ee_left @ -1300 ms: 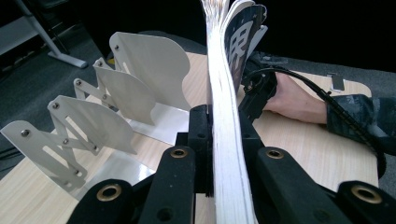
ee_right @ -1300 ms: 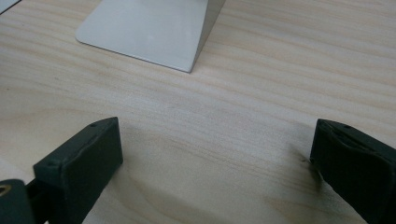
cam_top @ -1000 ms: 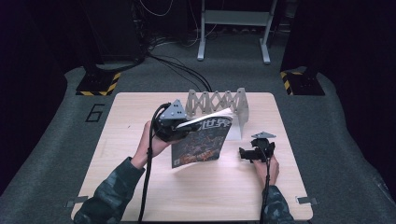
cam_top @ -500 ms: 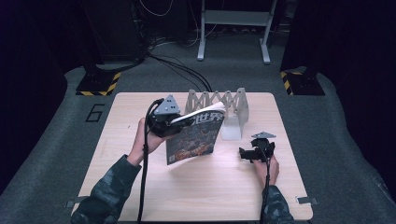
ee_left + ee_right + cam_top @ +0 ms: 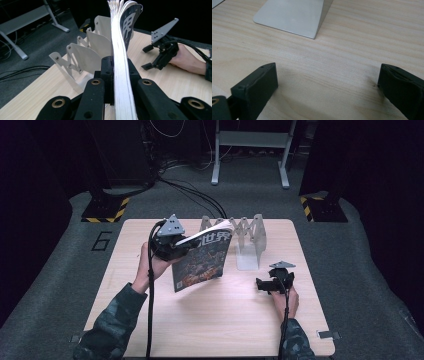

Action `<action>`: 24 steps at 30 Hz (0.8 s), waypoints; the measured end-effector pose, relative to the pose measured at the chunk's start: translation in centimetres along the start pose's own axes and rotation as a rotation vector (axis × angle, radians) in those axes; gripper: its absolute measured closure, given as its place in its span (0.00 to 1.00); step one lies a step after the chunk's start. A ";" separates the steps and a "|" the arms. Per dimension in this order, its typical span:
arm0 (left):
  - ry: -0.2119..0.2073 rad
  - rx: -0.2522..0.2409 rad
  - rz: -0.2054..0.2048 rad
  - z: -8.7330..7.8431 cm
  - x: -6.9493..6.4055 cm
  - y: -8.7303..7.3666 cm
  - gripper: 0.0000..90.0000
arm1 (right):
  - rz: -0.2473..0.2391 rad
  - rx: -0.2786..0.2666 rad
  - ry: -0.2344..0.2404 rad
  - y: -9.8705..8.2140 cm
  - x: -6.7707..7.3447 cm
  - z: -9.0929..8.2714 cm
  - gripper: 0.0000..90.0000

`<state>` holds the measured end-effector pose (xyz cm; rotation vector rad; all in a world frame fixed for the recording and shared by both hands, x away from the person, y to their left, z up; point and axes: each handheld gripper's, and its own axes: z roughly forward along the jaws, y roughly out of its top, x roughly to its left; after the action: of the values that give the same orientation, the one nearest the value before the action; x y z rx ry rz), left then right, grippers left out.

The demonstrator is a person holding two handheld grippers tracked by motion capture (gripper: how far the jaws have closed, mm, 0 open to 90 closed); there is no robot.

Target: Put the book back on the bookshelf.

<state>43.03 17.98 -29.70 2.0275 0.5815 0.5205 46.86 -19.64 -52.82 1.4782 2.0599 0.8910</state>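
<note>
Above the table [image 5: 150,330], left gripper [image 5: 176,249] clamps magazine [image 5: 200,262] by empty rack [image 5: 245,232]; right gripper [image 5: 265,284] gapes wide, holding nothing.

The white accordion-style file rack [image 5: 240,232] blocks the back middle of the light wooden table [image 5: 210,325], with the upright glossy magazine [image 5: 202,260] just in front. Plenty of bare tabletop along the near edge and far left.

Room, dim. Grey carpet floor [image 5: 360,270], marked "6" [image 5: 102,240] at 9 o'clock of the light wood bench [image 5: 210,330]. Black cables [image 5: 185,190] at 12; grey metal table frame [image 5: 250,150] beyond; yellow-black striped bases [image 5: 105,212] at 10 and 2.
</note>
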 end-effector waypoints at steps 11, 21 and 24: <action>0.040 0.002 -0.031 -0.5 1.2 -0.3 0.91 | 0.000 0.000 0.001 0.0 0.0 0.0 0.02; 0.088 -0.007 -0.071 -0.9 2.3 -0.7 0.91 | 0.002 0.001 0.001 0.0 0.0 0.0 0.02; 0.099 -0.011 -0.077 -0.8 2.5 -0.7 0.91 | -0.005 -0.002 0.002 0.0 -0.1 0.0 0.02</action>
<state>44.41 20.34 -29.60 1.9683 0.7125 0.5790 46.91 -19.70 -52.83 1.4712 2.0624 0.8922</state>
